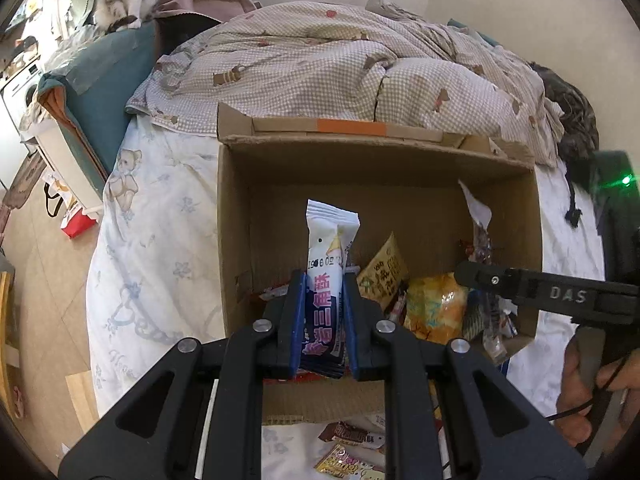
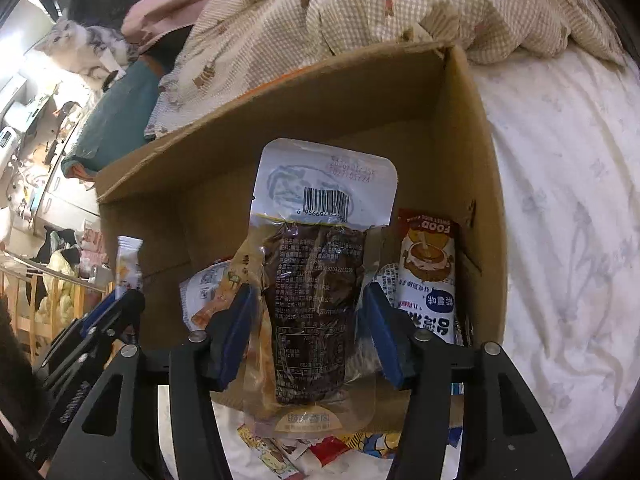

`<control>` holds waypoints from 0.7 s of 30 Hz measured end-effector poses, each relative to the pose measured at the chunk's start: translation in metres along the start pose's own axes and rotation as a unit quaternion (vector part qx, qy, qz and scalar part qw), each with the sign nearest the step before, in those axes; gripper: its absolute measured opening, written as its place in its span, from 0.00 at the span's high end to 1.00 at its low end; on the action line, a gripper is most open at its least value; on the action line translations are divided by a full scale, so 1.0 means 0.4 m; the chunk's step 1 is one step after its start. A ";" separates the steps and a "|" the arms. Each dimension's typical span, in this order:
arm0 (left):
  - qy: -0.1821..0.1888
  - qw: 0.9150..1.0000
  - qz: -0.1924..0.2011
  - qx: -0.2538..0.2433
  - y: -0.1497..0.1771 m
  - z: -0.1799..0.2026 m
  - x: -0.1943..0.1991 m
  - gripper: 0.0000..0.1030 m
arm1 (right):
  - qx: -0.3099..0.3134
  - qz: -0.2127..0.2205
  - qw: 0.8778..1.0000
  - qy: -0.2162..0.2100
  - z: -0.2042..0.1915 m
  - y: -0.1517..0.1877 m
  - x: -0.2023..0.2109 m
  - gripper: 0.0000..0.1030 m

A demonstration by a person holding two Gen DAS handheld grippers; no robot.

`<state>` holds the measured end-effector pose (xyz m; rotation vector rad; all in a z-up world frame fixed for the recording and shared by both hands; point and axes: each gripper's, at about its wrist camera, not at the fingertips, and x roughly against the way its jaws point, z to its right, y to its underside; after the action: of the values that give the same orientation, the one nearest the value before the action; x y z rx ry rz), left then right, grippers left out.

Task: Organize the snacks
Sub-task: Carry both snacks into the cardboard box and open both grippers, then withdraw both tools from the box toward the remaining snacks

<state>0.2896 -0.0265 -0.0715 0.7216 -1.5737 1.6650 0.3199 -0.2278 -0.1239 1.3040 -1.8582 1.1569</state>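
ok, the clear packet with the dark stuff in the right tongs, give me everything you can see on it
The packet is a clear, crinkled plastic pouch with a dark brown block inside, printed with white text. Its top panel is white, with a barcode and a stamped date; a round tan label sits at the bottom end. It stands roughly upright between the blue pads of the right tongs, over the open cardboard box. The jaws stand wide; whether the pads still press its edges is unclear. Other snacks lie in the box behind it.

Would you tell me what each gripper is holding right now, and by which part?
The left gripper clamps a white-and-blue snack stick by its lower half. A clear pouch of dark snack sits between the right gripper's pads; they flank its middle without visibly pressing.
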 end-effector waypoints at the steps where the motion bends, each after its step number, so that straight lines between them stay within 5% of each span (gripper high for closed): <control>1: -0.002 1.000 0.002 -0.001 0.000 0.000 0.001 0.85 | -0.004 0.002 1.000 0.002 0.005 -0.003 -0.002 0.42; 11: -0.005 1.000 0.001 0.000 0.004 -0.008 0.001 0.82 | -0.050 0.034 0.997 -0.042 0.036 -0.009 0.027 0.35; 12: -0.002 1.000 0.000 0.001 0.004 -0.007 0.002 0.77 | -0.053 0.040 0.997 -0.048 0.038 -0.010 0.033 0.29; 14: 0.000 1.000 0.000 0.018 0.008 -0.009 0.006 0.27 | -0.045 0.061 0.996 -0.043 0.034 -0.010 0.051 0.15; 16: -0.005 0.999 0.006 0.032 0.014 -0.009 0.015 0.06 | -0.022 0.081 0.996 -0.021 0.019 -0.008 0.068 0.09; 21: -0.005 1.000 0.019 0.019 0.017 0.000 0.031 0.06 | -0.005 0.081 0.996 -0.024 0.002 -0.012 0.076 0.09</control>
<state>0.2768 -0.0250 -0.0654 0.7246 -1.5762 1.7259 0.3138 -0.2421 -0.0975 1.2037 -2.0346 1.2061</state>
